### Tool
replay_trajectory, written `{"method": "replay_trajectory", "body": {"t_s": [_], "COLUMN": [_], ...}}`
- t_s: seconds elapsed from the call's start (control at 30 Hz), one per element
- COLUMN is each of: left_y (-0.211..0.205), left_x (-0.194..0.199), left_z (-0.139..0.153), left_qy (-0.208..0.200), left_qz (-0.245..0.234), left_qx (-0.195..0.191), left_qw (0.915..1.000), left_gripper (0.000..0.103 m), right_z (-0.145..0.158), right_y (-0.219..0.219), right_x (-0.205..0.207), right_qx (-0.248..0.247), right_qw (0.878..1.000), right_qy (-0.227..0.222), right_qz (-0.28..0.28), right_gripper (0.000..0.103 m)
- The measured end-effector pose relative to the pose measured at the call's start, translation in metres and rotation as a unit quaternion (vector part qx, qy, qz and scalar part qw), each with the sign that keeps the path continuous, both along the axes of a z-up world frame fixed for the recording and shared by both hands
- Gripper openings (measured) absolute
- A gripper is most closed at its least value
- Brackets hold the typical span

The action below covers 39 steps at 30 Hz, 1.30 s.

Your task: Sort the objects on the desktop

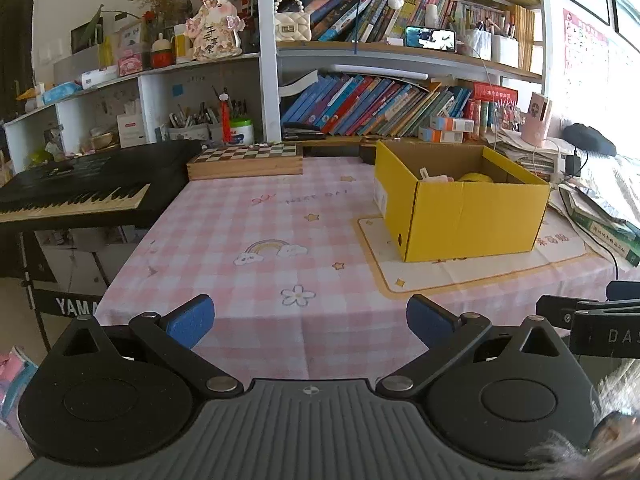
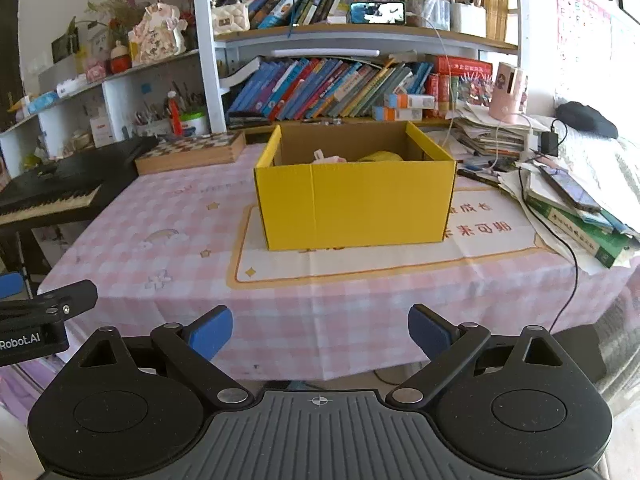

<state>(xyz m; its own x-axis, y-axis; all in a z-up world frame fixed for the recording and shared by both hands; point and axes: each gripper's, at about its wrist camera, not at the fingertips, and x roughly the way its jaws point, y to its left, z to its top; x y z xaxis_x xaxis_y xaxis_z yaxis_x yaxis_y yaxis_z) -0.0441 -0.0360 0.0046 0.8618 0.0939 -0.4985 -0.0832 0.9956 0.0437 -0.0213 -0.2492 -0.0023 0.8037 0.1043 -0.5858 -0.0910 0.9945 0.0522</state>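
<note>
On the pink checked tablecloth (image 2: pixel 132 216), a cream paper mat (image 2: pixel 400 256) carries the open yellow cardboard box (image 2: pixel 356 204), which holds a pale pink item (image 2: pixel 326 158) and a yellow object (image 2: pixel 380 156). At the near table edge, the left gripper (image 1: pixel 310 322) and right gripper (image 2: pixel 320 330) hover with jaws spread wide, holding nothing.

right gripper (image 2: pixel 320 330) jaws spread, empty, facing yellow box (image 2: pixel 354 204) on checked tablecloth (image 2: pixel 160 216).
</note>
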Motion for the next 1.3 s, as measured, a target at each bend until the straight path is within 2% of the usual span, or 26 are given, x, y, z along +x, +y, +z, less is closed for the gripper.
{"method": "replay_trajectory", "body": {"t_s": [0.43,1.3], "left_y": [0.006,0.005], "left_x": [-0.030,-0.034], "left_z": [-0.002,-0.007], "left_qy": [0.001,0.025], "left_qz": [0.009,0.001], "left_qx": [0.010,0.010], "left_qw": [0.9999,0.9996], "left_gripper": [0.103,0.103], "right_z": [-0.006,-0.011], "right_y": [0.007,0.014], "right_x": [-0.023,-0.029], "right_qx": [0.004,-0.002], "right_qw": [1.000,0.999], "right_qy": [0.009,0.034], "right_qz": [0.005,0.014], "right_gripper": [0.100,0.102]}}
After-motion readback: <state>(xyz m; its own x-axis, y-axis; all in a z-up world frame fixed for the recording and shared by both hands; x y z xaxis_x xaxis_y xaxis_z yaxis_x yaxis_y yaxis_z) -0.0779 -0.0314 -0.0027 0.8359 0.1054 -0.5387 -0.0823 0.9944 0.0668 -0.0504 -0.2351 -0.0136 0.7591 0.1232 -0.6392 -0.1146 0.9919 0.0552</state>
